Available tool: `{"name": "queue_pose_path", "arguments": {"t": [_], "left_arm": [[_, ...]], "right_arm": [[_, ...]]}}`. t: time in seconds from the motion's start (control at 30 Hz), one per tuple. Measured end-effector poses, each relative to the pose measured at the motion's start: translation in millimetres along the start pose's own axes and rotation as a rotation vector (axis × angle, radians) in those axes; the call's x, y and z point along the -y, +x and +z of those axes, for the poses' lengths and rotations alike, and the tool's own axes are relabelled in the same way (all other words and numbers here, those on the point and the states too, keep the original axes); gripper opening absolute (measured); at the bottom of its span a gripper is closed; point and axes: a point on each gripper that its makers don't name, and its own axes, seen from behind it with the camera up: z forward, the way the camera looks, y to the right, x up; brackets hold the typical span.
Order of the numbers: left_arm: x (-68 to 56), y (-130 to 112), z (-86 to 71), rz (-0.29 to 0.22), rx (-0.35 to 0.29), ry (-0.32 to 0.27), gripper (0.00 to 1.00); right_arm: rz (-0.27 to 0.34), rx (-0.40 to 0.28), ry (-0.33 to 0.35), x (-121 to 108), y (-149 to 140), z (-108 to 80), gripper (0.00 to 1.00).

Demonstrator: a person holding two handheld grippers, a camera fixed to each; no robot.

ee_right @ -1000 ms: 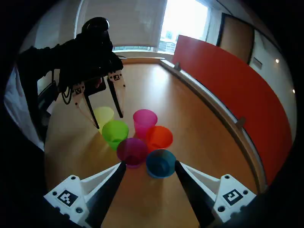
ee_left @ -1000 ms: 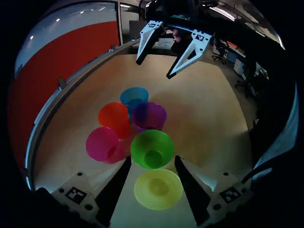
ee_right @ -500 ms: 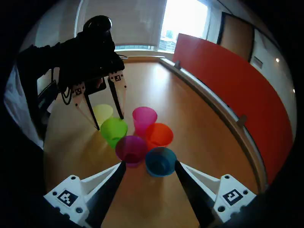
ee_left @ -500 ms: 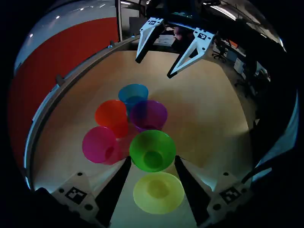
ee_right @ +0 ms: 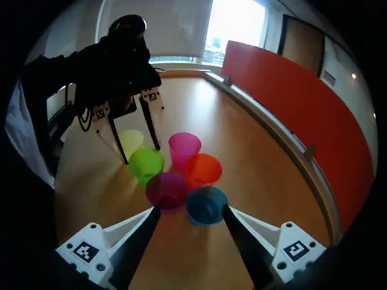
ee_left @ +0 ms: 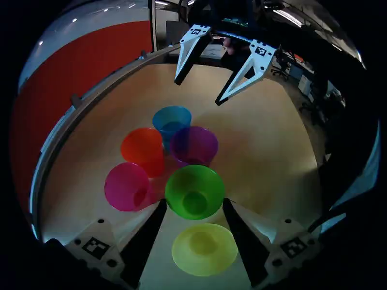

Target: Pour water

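Left tool (ee_left: pixel 193 202) spread, right tool (ee_right: pixel 190 208) spread, facing each other

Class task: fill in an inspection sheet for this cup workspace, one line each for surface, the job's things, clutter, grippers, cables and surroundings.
Surface: light wooden table.
Job's things: six upright cups grouped closely: yellow cup, green cup, pink cup, orange cup, purple cup, blue cup; contents too unclear to tell.
Clutter: nothing seen.
Grippers: left hand-held gripper open, fingers either side of the yellow cup; right hand-held gripper open, blue cup just ahead of its fingertips.
Cables: dark cable loop hanging beside the left hand-held gripper.
Surroundings: red partition along the table edge; bright window beyond.
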Motion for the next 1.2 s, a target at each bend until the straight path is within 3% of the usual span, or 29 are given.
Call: {"name": "queue_pose_path", "arguments": {"t": [1.2], "left_arm": [[-1.0, -5.9, 22.8, -0.018, 0.018, 0.0, 0.86]], "right_arm": [[0.01, 0.02, -0.003, -9.1, -14.7, 12.6, 1.0]]}}
